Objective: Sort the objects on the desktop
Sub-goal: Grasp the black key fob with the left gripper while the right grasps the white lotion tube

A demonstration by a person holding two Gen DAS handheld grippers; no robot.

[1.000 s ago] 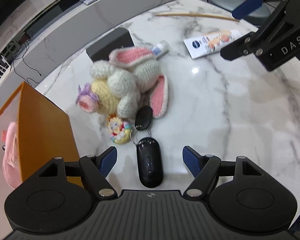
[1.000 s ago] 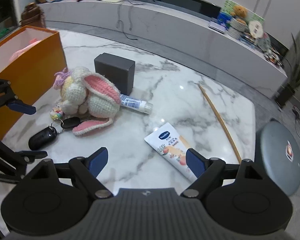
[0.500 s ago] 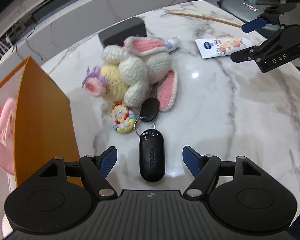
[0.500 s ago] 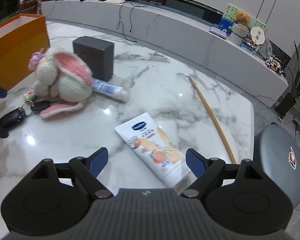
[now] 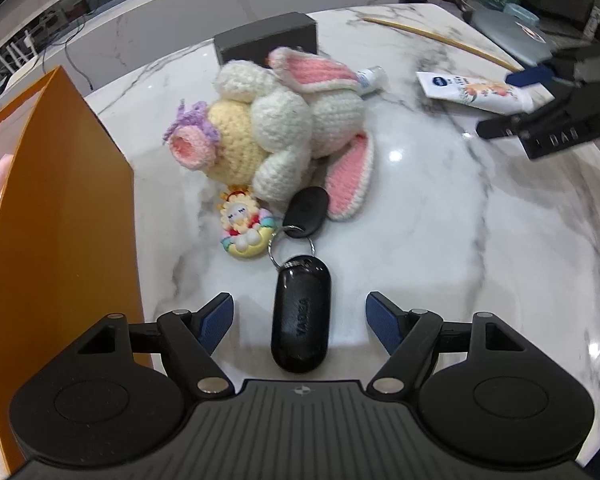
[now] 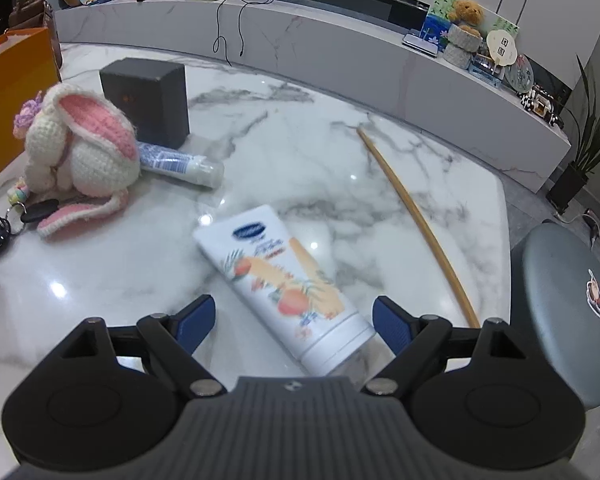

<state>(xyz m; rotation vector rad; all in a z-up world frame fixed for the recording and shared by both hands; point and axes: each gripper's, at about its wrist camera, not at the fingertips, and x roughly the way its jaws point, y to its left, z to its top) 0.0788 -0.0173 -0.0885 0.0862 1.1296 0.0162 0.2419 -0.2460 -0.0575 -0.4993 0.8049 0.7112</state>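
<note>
My left gripper [image 5: 299,316] is open, its jaws on either side of a black key fob [image 5: 300,316] that lies on the marble table [image 5: 440,240]. A ring links the fob to a smaller black tag [image 5: 306,212] and a cartoon charm [image 5: 244,228]. A crocheted rabbit [image 5: 284,128] lies just beyond. My right gripper [image 6: 293,320] is open over the cap end of a white lotion tube [image 6: 284,284]; it also shows in the left wrist view [image 5: 540,120].
An orange box [image 5: 60,220] stands at the left with something pink inside. A dark grey box [image 6: 148,100] and a small blue-white tube [image 6: 180,162] sit behind the rabbit. A long wooden stick [image 6: 416,220] lies at the right. A grey stool [image 6: 564,304] stands off the table's edge.
My left gripper has swung so the fob lies straight between its jaws. My right gripper has moved away from the rabbit toward the lotion tube, which now lies between its jaws.
</note>
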